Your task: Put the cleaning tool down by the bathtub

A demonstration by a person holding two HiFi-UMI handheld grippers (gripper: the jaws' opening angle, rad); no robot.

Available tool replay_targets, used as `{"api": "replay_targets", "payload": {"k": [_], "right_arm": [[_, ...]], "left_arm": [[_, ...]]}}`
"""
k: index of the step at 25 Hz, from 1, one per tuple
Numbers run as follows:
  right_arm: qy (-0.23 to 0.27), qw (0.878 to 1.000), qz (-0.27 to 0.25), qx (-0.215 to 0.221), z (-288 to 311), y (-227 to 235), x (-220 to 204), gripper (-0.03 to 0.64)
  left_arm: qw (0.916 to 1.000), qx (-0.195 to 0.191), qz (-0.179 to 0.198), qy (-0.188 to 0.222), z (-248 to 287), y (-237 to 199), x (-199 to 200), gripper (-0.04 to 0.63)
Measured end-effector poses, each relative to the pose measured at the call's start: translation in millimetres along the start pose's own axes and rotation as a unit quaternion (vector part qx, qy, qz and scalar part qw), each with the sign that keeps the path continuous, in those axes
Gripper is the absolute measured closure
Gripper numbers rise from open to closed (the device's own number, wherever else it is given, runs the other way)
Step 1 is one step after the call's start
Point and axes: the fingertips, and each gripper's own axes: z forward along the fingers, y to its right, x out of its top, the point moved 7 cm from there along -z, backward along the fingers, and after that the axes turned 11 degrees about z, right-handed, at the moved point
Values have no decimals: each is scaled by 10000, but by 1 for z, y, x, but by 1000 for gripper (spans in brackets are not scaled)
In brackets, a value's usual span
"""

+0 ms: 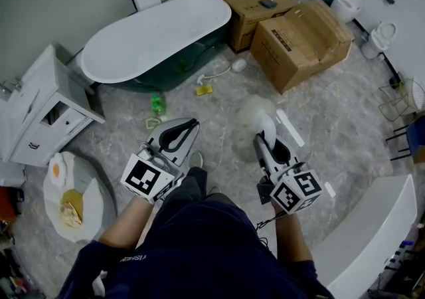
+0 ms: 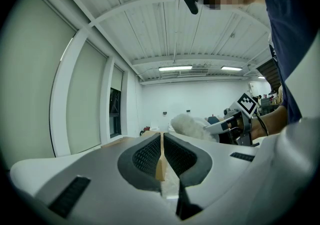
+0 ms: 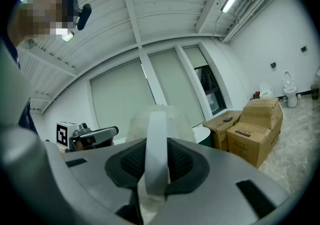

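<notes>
A white bathtub [image 1: 156, 38] with a dark green outer wall stands on the floor ahead, at the upper left of the head view. The cleaning tool is a fluffy white duster head [image 1: 255, 111] on a flat white handle [image 3: 156, 154]. My right gripper [image 1: 267, 141] is shut on that handle, and the fluffy head [image 3: 175, 121] sticks up beyond the jaws. It hangs in the air, well short of the tub. My left gripper [image 1: 188, 125] is level with it to the left, its pads [image 2: 150, 156] closed together with nothing between them.
Two cardboard boxes [image 1: 302, 42] stand right of the tub. A green bottle [image 1: 157, 103], a yellow item [image 1: 204, 90] and a white strip [image 1: 289, 127] lie on the marbled floor. A white cabinet [image 1: 40, 111] is at left, a toilet [image 1: 380, 37] at far right, a white ledge [image 1: 372, 231] lower right.
</notes>
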Motion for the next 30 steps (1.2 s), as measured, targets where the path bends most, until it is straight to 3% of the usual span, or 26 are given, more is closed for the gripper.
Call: {"api": "replay_targets", "payload": {"k": [12,30], "right_arm": [[-99,9998,19,-159,46,31,15,528],[-245,9988,190,-369,160,74,46,529]], "left_arm": [[9999,-79,-89,10,44,-41,-17,555],[9990,-306,-291,-138,120,-144,-51,555]]}}
